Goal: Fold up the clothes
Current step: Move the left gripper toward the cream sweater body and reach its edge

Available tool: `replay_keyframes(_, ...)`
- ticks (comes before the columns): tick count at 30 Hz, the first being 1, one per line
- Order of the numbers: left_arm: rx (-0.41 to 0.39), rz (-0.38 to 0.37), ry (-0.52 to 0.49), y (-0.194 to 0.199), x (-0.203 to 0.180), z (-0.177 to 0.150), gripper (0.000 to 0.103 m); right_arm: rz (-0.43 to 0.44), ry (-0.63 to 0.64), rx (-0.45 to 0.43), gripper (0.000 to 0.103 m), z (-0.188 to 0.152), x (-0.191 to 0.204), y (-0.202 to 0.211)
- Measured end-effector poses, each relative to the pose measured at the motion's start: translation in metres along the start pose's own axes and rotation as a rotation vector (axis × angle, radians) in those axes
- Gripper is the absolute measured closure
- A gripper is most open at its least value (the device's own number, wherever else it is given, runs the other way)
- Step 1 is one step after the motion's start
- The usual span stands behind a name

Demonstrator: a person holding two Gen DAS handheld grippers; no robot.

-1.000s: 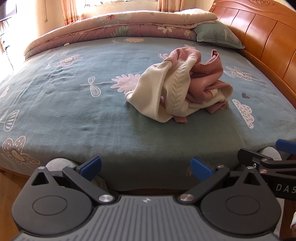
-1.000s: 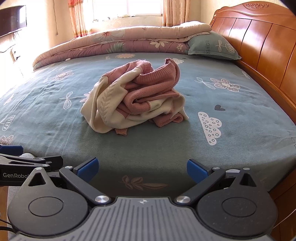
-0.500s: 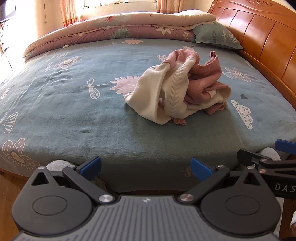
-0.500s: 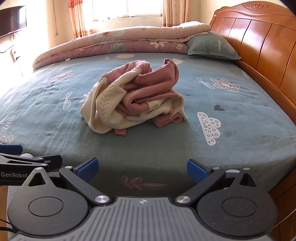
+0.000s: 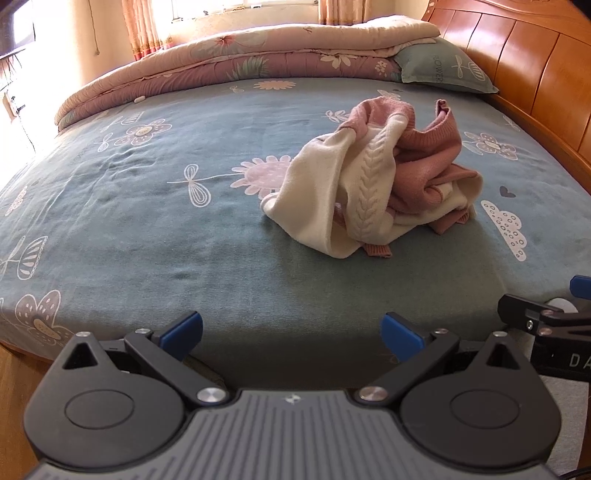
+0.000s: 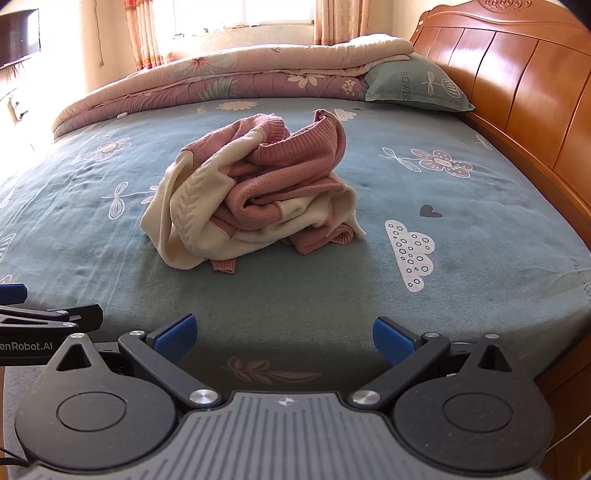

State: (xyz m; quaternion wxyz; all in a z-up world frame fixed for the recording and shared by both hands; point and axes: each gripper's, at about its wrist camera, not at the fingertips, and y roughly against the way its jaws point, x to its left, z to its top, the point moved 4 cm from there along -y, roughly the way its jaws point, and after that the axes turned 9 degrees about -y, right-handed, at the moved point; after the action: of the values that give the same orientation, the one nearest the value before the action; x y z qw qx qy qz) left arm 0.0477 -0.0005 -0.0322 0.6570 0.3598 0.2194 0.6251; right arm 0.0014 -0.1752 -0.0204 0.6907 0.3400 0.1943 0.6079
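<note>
- Sunlit bedroom: a window with patterned curtains (image 6: 147, 33) sits behind a wide bed (image 5: 147, 206) covered in a blue-green sheet printed with flowers, clouds and a small heart.
- Along the far edge of the bed lies a folded quilt (image 5: 236, 55), pink and cream with a floral print; a blue-green pillow (image 6: 417, 86) rests against its right end.
- A glossy wooden headboard (image 6: 517, 74) runs down the right side of the bed.
- A dark screen (image 6: 18, 37) hangs on the wall at the far left in the right wrist view.
- The sweater (image 6: 255, 195), pink and cream knit with a cable pattern on the cream part, sits in a crumpled heap on the sheet, roughly mid-bed and nearer the headboard side than the left edge.
- A pink ribbed cuff pokes out at the front of the heap, touching the sheet.
- The left gripper (image 5: 291, 328) hangs at the near edge of the bed, its blue-tipped fingers (image 5: 183, 328) spread wide with nothing between them; the sweater is well apart from it, ahead and to the right.
- The right gripper (image 6: 282, 332) sits at the same near edge, just beside the left one, fingers equally wide apart and empty; the sweater lies ahead and slightly left.
- Each gripper shows at the side of the other's view.
</note>
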Motion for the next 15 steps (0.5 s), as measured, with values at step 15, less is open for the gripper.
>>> replay_keyframes(15,-0.017,-0.025,-0.024,-0.023,0.007,0.009,0.001,-0.086,0.065,0.044,0.000,0.026,0.024,-0.028)
